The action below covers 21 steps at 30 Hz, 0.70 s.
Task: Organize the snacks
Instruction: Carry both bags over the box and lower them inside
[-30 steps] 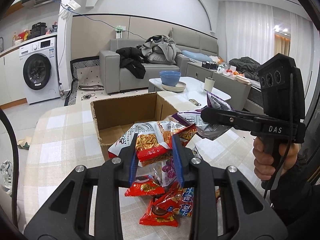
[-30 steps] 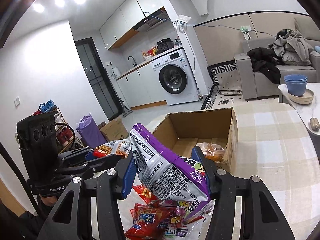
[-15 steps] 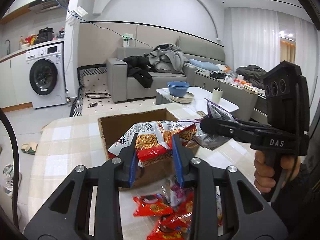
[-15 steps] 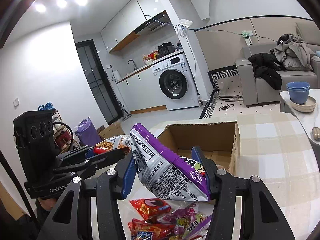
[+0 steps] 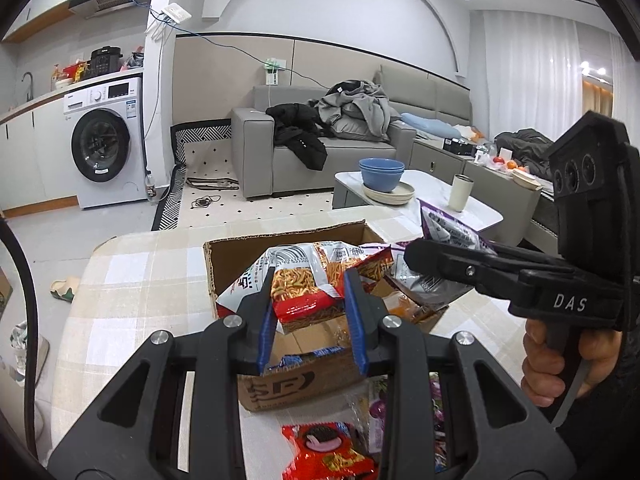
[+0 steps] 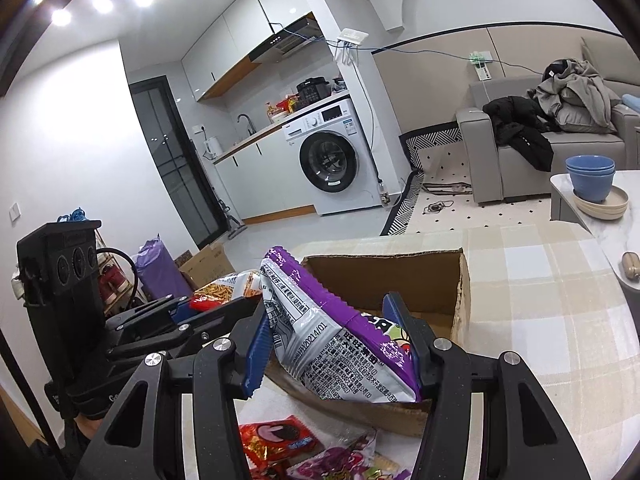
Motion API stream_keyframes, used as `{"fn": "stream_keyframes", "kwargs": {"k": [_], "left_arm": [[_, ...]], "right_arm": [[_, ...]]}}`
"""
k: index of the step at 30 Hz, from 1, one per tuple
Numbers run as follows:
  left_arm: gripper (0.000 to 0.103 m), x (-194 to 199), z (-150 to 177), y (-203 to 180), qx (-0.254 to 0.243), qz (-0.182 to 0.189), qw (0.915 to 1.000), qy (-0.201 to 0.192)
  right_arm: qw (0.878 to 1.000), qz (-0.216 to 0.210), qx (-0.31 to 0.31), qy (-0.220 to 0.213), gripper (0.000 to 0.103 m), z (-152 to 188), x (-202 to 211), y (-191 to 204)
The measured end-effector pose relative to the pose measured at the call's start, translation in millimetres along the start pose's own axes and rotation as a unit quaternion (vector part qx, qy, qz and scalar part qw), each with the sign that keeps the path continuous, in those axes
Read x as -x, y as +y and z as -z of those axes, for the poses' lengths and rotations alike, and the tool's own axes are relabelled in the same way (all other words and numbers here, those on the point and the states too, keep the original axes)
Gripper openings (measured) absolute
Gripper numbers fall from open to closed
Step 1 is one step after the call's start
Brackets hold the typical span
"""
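I am gripping a red-and-white snack bag (image 5: 316,284) in the left tongs (image 5: 312,320), the blue pads pinching its lower part, and it is hanging over the open cardboard box (image 5: 280,384). In the right tongs (image 6: 332,344) I am clamping a purple-and-silver snack bag (image 6: 332,340), jaws only partly closed around its bulk, over the box's near edge. My own tongs are blocking most of the box's inside, so I am only making out an orange packet and a blue one there, both too hidden to read. More snack packets (image 6: 280,440) are lying on the checked bench (image 6: 540,300) just in front of the box, cut off by the bottom edge. A hand (image 5: 560,356) is gripping the right handle.
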<state>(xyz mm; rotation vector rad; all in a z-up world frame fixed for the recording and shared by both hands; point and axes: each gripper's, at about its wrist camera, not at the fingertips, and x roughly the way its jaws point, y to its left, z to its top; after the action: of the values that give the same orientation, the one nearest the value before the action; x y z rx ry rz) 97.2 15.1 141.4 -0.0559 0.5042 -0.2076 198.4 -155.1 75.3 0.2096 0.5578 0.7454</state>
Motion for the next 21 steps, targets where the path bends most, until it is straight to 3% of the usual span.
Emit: {"fn": "stream_keyframes", "kwargs": {"k": [10,21], "left_arm": [[0.027,-47.3,-16.0,-8.2,0.004,-0.015,0.9998,0.012],[0.028,-79.4,-10.6,5.9,0.004,-0.028,0.9991,0.031]], "right_arm": [[1.000,0.018,0.012,-0.012,0.054,-5.7,-7.4,-3.1],[0.999,0.028,0.012,0.012,0.054,-4.5,-26.8,-10.1]]}}
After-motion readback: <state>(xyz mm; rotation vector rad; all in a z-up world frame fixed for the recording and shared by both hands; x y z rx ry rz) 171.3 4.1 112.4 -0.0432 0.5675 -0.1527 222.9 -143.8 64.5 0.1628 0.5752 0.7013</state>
